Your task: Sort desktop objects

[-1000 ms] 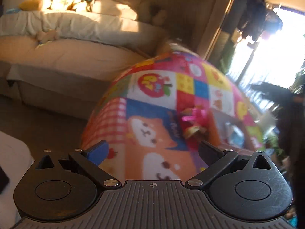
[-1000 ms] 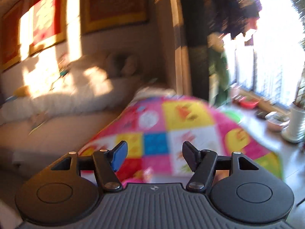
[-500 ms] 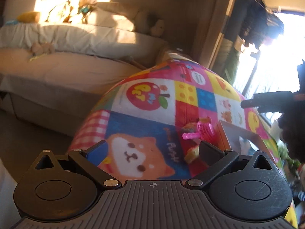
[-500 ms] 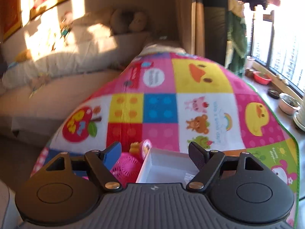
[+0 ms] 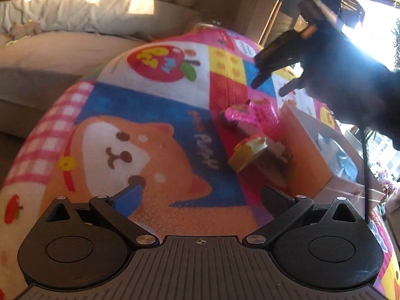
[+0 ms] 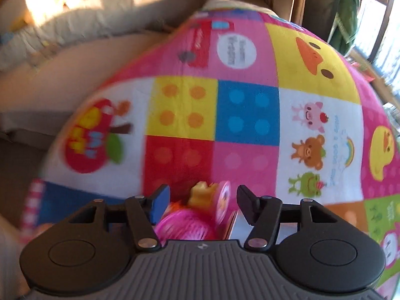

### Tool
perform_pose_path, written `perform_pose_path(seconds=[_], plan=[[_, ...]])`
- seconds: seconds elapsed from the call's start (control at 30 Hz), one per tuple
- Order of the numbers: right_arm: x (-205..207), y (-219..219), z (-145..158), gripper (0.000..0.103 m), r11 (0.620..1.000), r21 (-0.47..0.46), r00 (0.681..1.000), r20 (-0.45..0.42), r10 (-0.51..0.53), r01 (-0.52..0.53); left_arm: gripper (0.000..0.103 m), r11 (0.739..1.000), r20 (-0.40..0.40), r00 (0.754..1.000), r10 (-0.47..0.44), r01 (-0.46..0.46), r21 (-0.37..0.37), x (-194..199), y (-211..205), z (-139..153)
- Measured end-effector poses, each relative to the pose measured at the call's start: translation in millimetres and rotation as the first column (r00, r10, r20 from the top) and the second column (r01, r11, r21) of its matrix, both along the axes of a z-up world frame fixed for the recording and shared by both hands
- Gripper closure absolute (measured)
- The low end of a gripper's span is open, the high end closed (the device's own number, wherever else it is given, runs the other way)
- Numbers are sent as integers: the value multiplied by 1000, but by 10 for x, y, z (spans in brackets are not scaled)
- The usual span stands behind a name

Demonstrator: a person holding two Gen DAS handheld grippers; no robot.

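Observation:
A table under a colourful patchwork cloth carries a small pile of toys: a pink mesh toy, a yellow and orange round toy, and beside them an open box. My left gripper is open and empty above the cloth, short of the toys. My right gripper is open just above the pink toy and a small yellow toy; the box edge is beside them. The right gripper also shows in the left wrist view, hovering over the toys.
A beige sofa with cushions and soft toys stands behind and to the left of the table. Bright windows and hanging clothes are at the right. A cable hangs over the box.
Both grippers have come down and forward over the table. The toys and box now sit much closer. The right gripper has moved in above the toy pile.

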State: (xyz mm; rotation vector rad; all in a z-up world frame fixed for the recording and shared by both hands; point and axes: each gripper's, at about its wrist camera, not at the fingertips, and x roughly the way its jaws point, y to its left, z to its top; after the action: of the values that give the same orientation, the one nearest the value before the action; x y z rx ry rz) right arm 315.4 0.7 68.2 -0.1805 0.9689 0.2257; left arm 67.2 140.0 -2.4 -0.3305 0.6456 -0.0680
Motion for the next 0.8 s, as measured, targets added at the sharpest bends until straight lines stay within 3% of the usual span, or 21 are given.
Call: perform_pose_path(seconds=[0.13,0.23,0.3,0.53,0.73,0.8], plan=[[242,107,-330,44,999,-37,998,-54,-28,26,0,1000,13,1000,-4,4,-21,-13,38,9],[245,241,-482,60,997,-76,997,-69,15,-21,0,1000,15,1000,-8,8,-16,-12,31,7],[128,325,-484,60,994,-75,996,-60,73,-77,0,1000,12,1000,-16,16,-9,-13,18,11],[-705,350,-377,59,956,31,945,-144,292,-291,0,990,-32,992,-121,123,71,-109,-143,43],[-1556,-40,-270,61,913,205,892,-222,395,-353,0,954,-72,959,-273,280,105,-364,-373,56],[-1902,-245,-199,61,900,229,889,-192,416,-371,0,944,-83,950,-300,309,121,-442,-463,54]])
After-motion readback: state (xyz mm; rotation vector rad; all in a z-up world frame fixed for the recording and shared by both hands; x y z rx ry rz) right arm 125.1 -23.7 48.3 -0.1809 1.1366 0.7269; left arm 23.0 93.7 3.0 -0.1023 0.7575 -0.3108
